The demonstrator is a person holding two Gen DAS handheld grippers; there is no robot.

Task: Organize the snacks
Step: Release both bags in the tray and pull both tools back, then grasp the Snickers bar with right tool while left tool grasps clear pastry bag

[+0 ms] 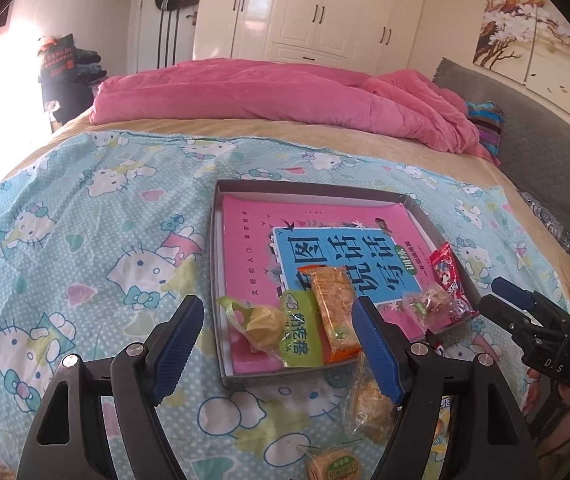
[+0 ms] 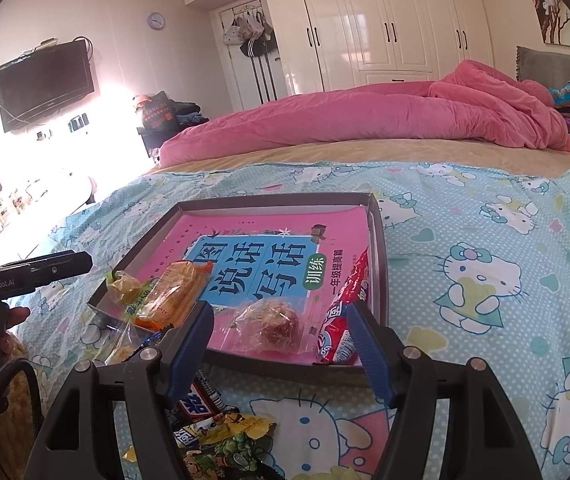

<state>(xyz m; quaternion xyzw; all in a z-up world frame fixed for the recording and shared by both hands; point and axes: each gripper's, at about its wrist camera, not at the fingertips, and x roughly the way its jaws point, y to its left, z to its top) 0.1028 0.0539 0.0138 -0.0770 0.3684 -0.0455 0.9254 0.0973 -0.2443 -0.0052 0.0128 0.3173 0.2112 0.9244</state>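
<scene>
In the left wrist view, the left gripper hung with its jaws spread wide and nothing between them, low over the near edge of a shallow grey tray that lay on the cartoon-cat sheet of the bed. A pink book lined the tray, and on it sat four snacks: a green-wrapped pastry, an orange wafer pack, a clear-wrapped cake and a red candy pack. Two clear-wrapped biscuits, one beside the right finger and one round at the bottom edge, lay on the sheet outside the tray. The right gripper showed at the right edge, but whether it was open could not be told from there. In the right wrist view, the right gripper was likewise wide open and empty, hovering above the tray's near rim, with a heap of loose packets on the sheet just below it. The step in hand was probably fetching the next loose snack. To do it well, the jaws should come down straddling a packet across its narrow side, close gently on the crinkly film rather than the crumbly contents, and set it in a bare part of the tray without disturbing those already placed.
</scene>
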